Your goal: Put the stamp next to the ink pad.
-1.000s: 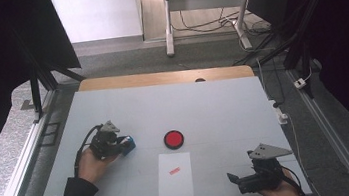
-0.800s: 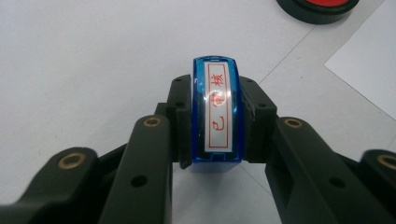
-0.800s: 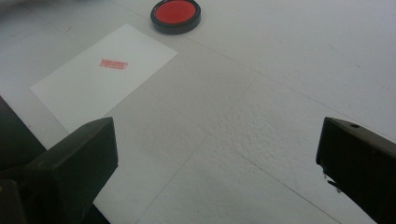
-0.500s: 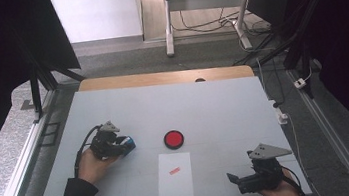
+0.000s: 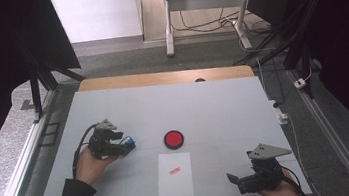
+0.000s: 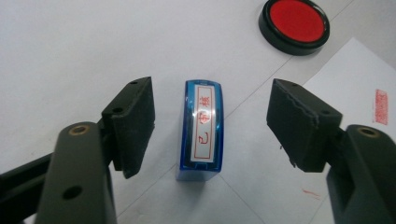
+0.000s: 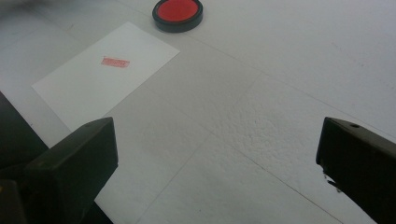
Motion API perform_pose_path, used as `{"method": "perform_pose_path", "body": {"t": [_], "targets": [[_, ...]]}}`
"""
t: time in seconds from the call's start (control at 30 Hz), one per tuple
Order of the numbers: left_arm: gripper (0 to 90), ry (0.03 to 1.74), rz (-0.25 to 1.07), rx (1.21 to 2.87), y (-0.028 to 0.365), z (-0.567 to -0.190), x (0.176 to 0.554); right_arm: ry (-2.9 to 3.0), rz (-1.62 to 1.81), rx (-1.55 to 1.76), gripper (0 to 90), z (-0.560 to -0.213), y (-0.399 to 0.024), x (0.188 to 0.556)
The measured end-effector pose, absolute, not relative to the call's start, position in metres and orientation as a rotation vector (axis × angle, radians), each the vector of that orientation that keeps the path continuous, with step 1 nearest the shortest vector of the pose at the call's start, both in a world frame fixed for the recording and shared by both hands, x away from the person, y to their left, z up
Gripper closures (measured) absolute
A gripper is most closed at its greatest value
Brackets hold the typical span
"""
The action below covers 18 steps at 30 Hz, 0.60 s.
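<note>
A blue stamp [image 6: 201,128] with a red-lettered label stands on the white table between the jaws of my left gripper [image 6: 212,126]. Those jaws have just been opening, and both pads stand clear of the stamp. In the high view the left gripper [image 5: 124,145] sits at the table's left with the blue stamp [image 5: 128,144] at its tips. A round red ink pad [image 5: 173,139] lies at mid-table. Just below it is a white sheet of paper [image 5: 174,176] bearing a red stamp mark [image 5: 174,170]. My right gripper [image 5: 234,180] rests open near the front right, nothing between its jaws.
The white table [image 5: 213,103] has a wooden strip along its far edge. Metal rails run down both sides. Cables trail on the floor to the right, and a cable loops from the left gripper beside the person's left hand [image 5: 87,166].
The left gripper's jaws have spread apart and let go of the blue stamp, which now stands free on the table. The right gripper has kept still.
</note>
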State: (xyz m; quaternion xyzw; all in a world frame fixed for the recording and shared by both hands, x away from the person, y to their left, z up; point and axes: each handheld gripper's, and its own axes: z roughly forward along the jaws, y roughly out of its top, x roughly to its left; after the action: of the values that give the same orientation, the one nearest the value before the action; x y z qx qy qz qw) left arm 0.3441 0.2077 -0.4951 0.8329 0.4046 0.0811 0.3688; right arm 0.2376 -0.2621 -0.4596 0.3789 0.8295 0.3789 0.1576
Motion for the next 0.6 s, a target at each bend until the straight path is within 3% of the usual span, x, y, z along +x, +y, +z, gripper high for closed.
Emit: {"method": "perform_pose_path", "body": {"t": [0.2, 0.6], "targets": [[20.4, 1.024, 0.195, 2.102, 0.209, -0.488, 0.340, 2.380, 1.088, 1.083, 0.0, -0.460, -0.261, 0.238], [10.7, 1.002, 0.145, 2.040, 0.205, -0.471, 0.326, 2.392, 1.085, 1.070, 0.0, -0.460, -0.261, 0.238]]}}
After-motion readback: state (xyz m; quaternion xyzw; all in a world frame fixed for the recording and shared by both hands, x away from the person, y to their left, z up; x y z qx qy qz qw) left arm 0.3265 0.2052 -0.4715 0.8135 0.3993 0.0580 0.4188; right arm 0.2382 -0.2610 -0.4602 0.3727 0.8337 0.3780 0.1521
